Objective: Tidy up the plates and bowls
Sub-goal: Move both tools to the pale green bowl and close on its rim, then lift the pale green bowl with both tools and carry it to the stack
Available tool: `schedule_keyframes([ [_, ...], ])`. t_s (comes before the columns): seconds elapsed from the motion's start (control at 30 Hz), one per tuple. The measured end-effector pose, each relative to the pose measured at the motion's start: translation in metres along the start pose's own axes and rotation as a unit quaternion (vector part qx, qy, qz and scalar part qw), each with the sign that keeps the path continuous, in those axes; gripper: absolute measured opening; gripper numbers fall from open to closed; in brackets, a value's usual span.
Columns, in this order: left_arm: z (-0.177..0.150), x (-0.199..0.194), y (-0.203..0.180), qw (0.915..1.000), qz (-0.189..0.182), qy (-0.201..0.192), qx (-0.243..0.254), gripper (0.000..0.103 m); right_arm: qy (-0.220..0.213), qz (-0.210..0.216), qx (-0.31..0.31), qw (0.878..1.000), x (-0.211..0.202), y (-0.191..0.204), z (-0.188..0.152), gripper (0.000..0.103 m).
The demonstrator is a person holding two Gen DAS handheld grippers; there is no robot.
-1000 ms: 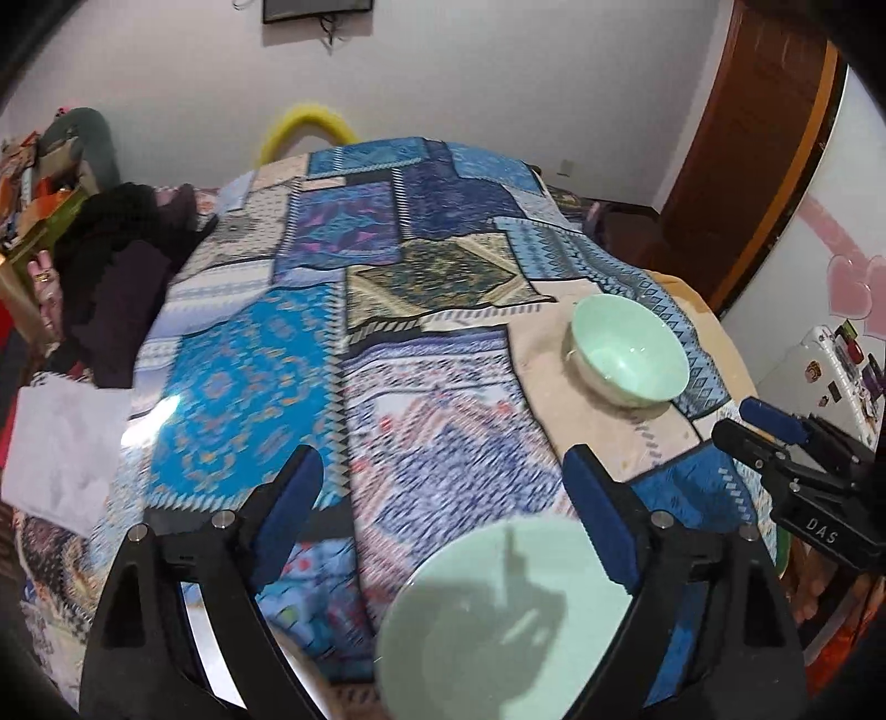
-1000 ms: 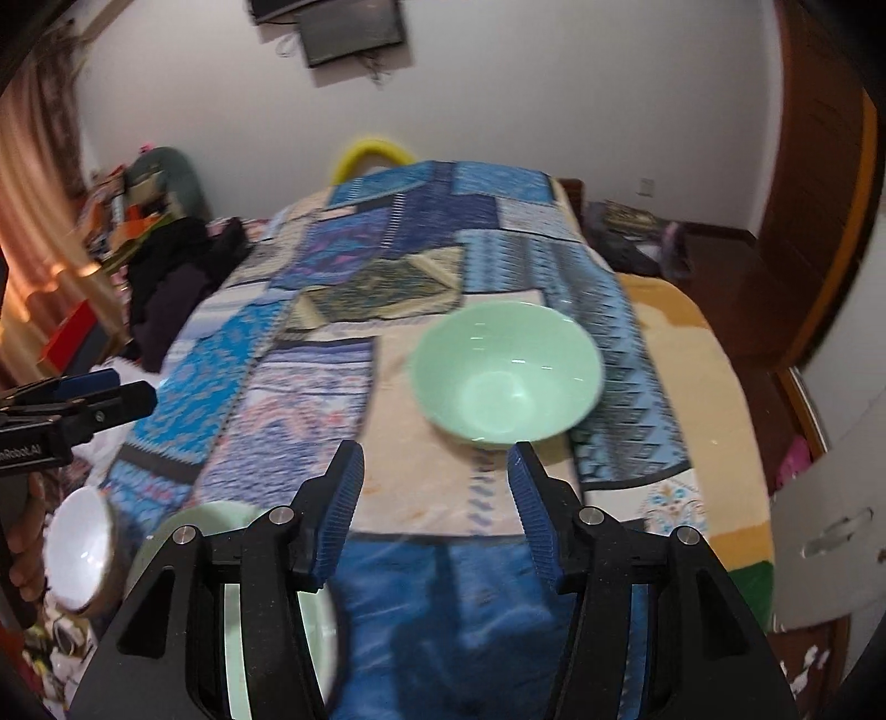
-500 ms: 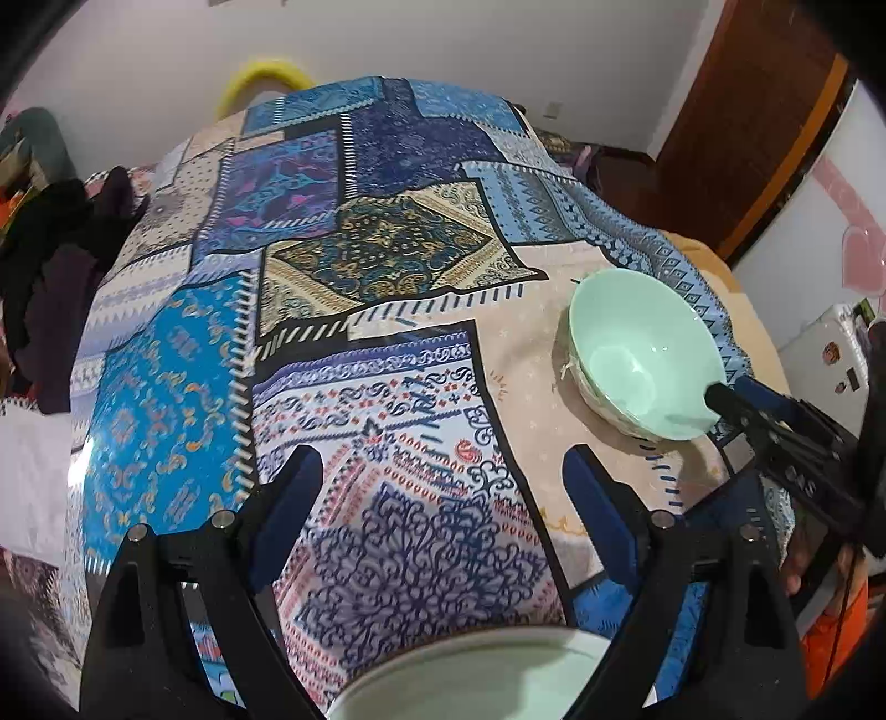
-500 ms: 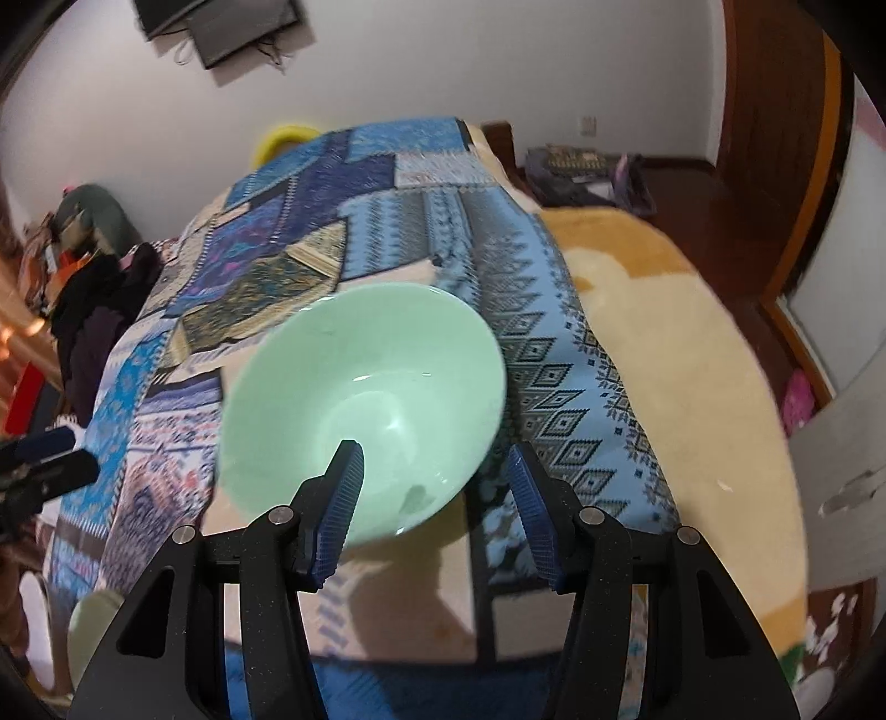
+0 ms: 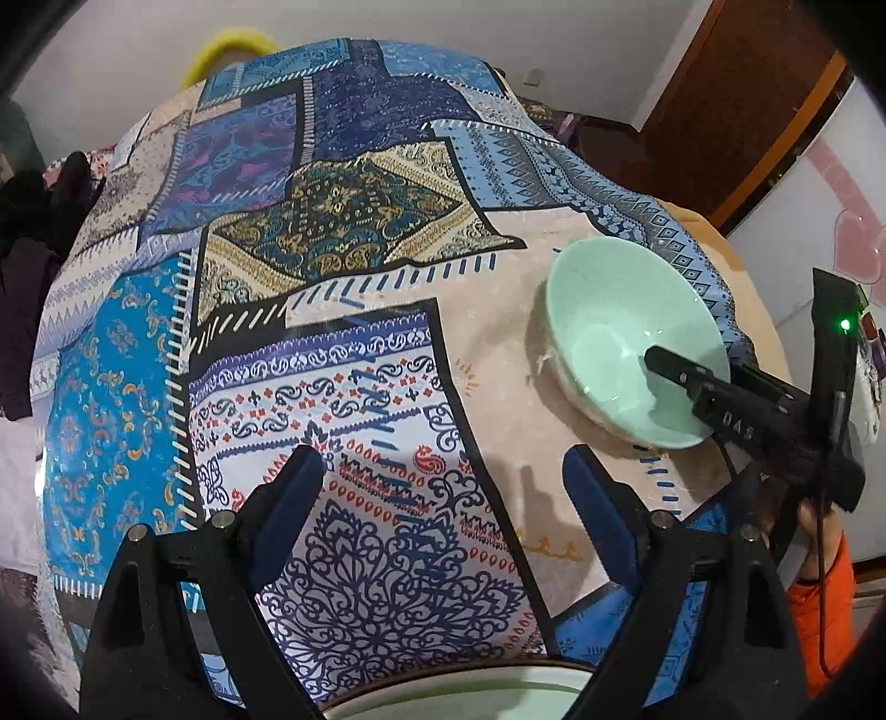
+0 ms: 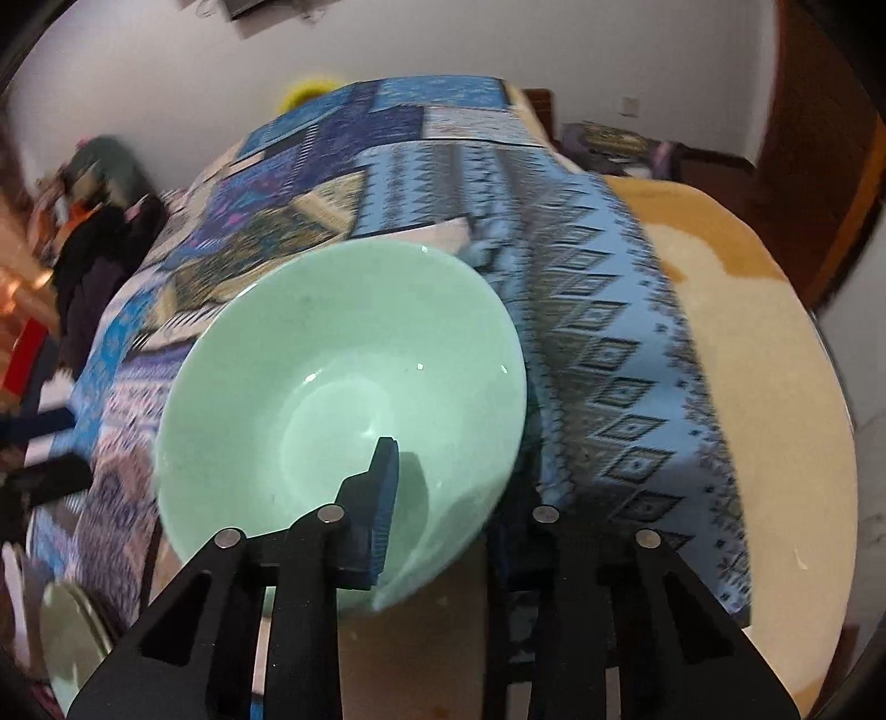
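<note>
I am in a bedroom at home. A bed fills the space in front of me, spread with a patchwork cover in blue, purple and beige prints, over a tan fleece blanket showing at 3 o'clock. At 9 o'clock dark clothes lie heaped beside the bed. A plain white wall stands at 12 o'clock, carrying a socket low down and a dark screen high up. A brown wooden door stands at 2 o'clock, and pink heart stickers decorate a white surface beside it.
</note>
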State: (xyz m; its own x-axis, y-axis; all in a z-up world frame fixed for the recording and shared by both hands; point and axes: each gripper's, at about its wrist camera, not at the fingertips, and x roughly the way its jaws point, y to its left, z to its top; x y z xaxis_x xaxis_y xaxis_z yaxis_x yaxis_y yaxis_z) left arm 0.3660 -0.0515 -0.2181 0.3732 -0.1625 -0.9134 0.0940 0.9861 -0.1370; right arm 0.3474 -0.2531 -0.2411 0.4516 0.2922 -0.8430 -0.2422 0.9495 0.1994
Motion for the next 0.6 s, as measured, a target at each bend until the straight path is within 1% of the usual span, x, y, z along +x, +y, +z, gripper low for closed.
schedule_keyframes([
  [0.13, 0.003, 0.001, -0.004, 1.0, 0.0, -0.008, 0.001, 0.089, 0.006, 0.012, -0.023, 1.0, -0.003, 0.012, -0.009, 0.025],
  [0.27, 0.004, 0.008, -0.008, 1.0, 0.003, -0.007, 0.003, 0.089, 0.016, 0.047, -0.037, 0.998, -0.009, 0.024, -0.018, 0.025],
  [0.33, 0.005, 0.013, -0.009, 0.9999, 0.009, -0.005, 0.009, 0.086, 0.02, 0.056, -0.046, 0.997, -0.009, 0.031, -0.019, 0.025],
  [0.4, 0.005, 0.02, -0.01, 0.9998, 0.015, 0.003, 0.015, 0.074, 0.022, 0.062, -0.053, 0.996, -0.01, 0.037, -0.023, 0.025],
  [0.43, 0.004, 0.024, -0.01, 0.9998, 0.014, 0.008, 0.015, 0.071, 0.024, 0.063, -0.055, 0.996, -0.009, 0.039, -0.024, 0.025],
  [0.5, 0.001, 0.031, -0.007, 0.9996, 0.009, 0.024, 0.009, 0.058, 0.03, 0.059, -0.052, 0.996, -0.006, 0.04, -0.024, 0.027],
  [0.53, -0.001, 0.036, -0.006, 0.9994, 0.005, 0.034, 0.003, 0.055, 0.03, 0.057, -0.047, 0.997, -0.005, 0.038, -0.023, 0.027],
  [0.6, -0.005, 0.042, -0.005, 0.999, -0.002, 0.045, 0.0, 0.045, 0.022, 0.05, -0.033, 0.998, -0.006, 0.034, -0.021, 0.027],
])
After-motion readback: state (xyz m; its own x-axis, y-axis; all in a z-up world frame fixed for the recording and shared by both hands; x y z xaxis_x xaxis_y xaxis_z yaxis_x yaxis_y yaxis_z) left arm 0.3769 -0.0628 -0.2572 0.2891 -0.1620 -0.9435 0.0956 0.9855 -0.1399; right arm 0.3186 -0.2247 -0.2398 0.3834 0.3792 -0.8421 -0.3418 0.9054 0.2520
